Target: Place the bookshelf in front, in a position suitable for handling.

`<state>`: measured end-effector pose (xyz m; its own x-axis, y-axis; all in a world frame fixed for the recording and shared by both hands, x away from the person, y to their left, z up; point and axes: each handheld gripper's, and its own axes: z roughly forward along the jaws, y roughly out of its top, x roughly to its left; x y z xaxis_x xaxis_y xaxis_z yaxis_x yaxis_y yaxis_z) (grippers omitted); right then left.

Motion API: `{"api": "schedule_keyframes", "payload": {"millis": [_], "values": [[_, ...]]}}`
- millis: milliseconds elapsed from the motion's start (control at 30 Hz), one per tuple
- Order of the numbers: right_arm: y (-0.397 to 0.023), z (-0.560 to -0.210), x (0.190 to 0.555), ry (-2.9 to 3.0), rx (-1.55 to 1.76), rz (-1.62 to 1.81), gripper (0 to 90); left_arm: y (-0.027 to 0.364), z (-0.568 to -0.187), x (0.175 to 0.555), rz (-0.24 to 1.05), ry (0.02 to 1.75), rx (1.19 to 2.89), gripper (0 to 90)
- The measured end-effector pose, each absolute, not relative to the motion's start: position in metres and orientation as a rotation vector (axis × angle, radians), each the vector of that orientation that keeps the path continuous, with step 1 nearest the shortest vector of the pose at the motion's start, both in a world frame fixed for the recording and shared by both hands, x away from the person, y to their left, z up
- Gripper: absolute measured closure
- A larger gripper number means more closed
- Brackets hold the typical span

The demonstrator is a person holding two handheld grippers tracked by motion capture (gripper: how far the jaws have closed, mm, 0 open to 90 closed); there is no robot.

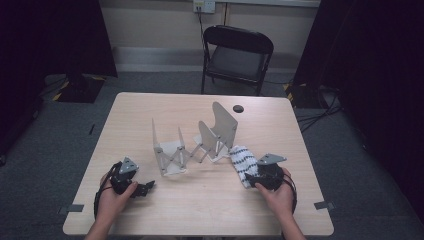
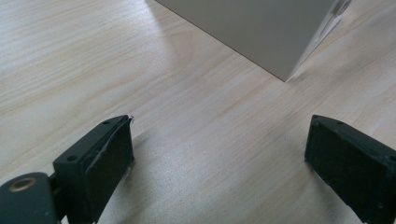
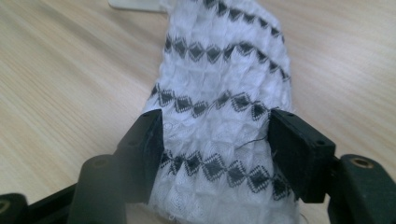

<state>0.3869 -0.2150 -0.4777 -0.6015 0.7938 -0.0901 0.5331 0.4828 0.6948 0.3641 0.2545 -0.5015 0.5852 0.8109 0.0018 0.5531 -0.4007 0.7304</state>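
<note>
Two grippers work here, and we go from the biggest thing down. The tabletop (image 1: 150, 210) is a pale wood-grain laminate with rounded corners and fine streaks running along its length; a small dark round cap (image 1: 238, 108) sits in its far edge. We can read no writing, brand or label anywhere on it or on the things it carries.

Behind the tabletop stands a black folding chair (image 1: 237, 55) with a padded seat and a thin tube frame.

Near the middle of the tabletop stands an expanding rack (image 1: 195, 142) of flat, matt grey-beige panels with rounded tops, joined low down by a scissor lattice of thin bars. The panels stand upright and are spread apart. A flat white piece (image 1: 172, 147) lies between the left-hand panels, too small for us to tell its material.

Just right of the rack lies the cloth (image 1: 243, 161), a soft white knit with a puckered, waffle-like texture and rows of small black diamonds across it. It rests on the tabletop, one end by the rack's foot, the other under the right gripper.

The right gripper (image 3: 215, 154) is black hard plastic with a grey three-cornered plate on top. We see its jaws part way open, straddling the cloth, one flat pad at either edge of the fabric; whether they press it we cannot tell.

The left gripper (image 2: 219, 154) rests near the tabletop's front left, well apart from the cloth, its jaws spread wide over bare wood.
</note>
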Motion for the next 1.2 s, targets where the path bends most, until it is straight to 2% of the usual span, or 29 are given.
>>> {"api": "schedule_keyframes", "payload": {"millis": [200,533,733,1033,1100,1200], "values": [[-0.22,-0.484,0.393,2.323,1.133,0.85,39.3,0.255,-0.502,0.364,0.471,1.08,2.112,7.5],[-0.228,-0.474,0.394,2.243,1.234,0.874,32.4,0.255,-0.502,0.364,0.472,1.08,2.112,7.5],[-0.222,-0.485,0.395,2.277,1.214,0.851,31.1,0.254,-0.502,0.364,0.472,1.08,2.112,7.6],[-0.225,-0.487,0.396,2.246,1.239,0.866,39.9,0.254,-0.502,0.364,0.472,1.08,2.112,7.5],[-0.225,-0.488,0.396,2.236,1.243,0.878,43.3,0.254,-0.502,0.364,0.472,1.079,2.112,7.5],[-0.227,-0.488,0.395,2.227,1.247,0.875,53.1,0.254,-0.502,0.364,0.471,1.079,2.111,7.5]]}}
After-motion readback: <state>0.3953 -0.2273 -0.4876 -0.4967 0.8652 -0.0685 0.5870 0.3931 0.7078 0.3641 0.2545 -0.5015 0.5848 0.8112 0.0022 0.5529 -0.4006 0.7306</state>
